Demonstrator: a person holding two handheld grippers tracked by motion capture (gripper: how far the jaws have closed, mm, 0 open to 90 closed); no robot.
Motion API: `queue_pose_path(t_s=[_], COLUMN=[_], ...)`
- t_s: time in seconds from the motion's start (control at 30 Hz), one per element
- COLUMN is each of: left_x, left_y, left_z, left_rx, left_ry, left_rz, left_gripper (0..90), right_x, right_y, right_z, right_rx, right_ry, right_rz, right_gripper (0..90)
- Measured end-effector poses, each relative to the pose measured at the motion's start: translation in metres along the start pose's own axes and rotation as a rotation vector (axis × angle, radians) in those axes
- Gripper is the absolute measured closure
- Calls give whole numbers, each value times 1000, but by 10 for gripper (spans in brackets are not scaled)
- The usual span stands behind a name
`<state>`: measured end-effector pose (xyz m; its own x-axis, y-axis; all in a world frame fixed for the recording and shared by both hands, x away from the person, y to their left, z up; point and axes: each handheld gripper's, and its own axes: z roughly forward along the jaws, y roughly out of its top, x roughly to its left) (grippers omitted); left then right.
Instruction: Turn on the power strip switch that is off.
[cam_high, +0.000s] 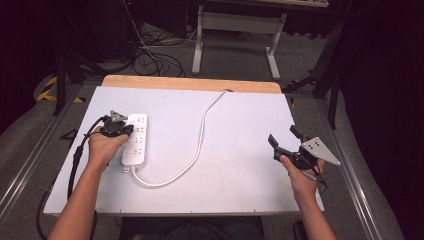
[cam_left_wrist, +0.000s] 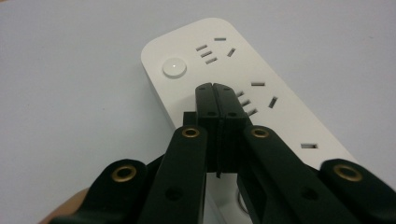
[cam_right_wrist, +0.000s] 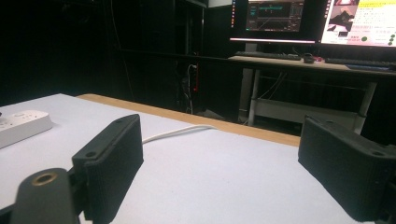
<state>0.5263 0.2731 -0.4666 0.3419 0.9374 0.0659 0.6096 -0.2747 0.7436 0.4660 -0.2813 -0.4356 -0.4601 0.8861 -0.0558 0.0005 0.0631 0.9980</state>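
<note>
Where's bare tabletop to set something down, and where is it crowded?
Bare: the wide patch between the white cord and the right gripper, and the far left corner behind the power strip. Crowded: the left side, where the left gripper, jaws shut, sits over the strip.

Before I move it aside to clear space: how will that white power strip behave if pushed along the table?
The power strip lies flat and low, so it should slide rather than tip. Its hard shell looks stiff. The attached white cord curves loosely across the table, so it would probably drag and flop behind. The left tool, shut, rests over the sockets.
</note>
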Motion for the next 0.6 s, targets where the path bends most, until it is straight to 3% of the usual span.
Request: queue_pose_path(t_s=[0.3, 0.33, 0.43, 0.6], left_x=[0, 1, 2, -1], left_y=[-2, -2, -3, -4], left_z=[0, 0, -2, -2], left_rx=[-11, -21, -31, -33], left_ry=[-5, -10, -13, 3], left_rz=[-3, -21, -23, -17], left_gripper=[900, 900, 900, 900], right_x=[1, 1, 1, 1], right_y=[-1, -1, -1, -1], right_z=[2, 2, 2, 3], right_rx=[9, 10, 1, 0], right_ry=[6, 4, 2, 5], right_rz=[1, 1, -1, 1], right_gripper=[144, 144, 149, 150])
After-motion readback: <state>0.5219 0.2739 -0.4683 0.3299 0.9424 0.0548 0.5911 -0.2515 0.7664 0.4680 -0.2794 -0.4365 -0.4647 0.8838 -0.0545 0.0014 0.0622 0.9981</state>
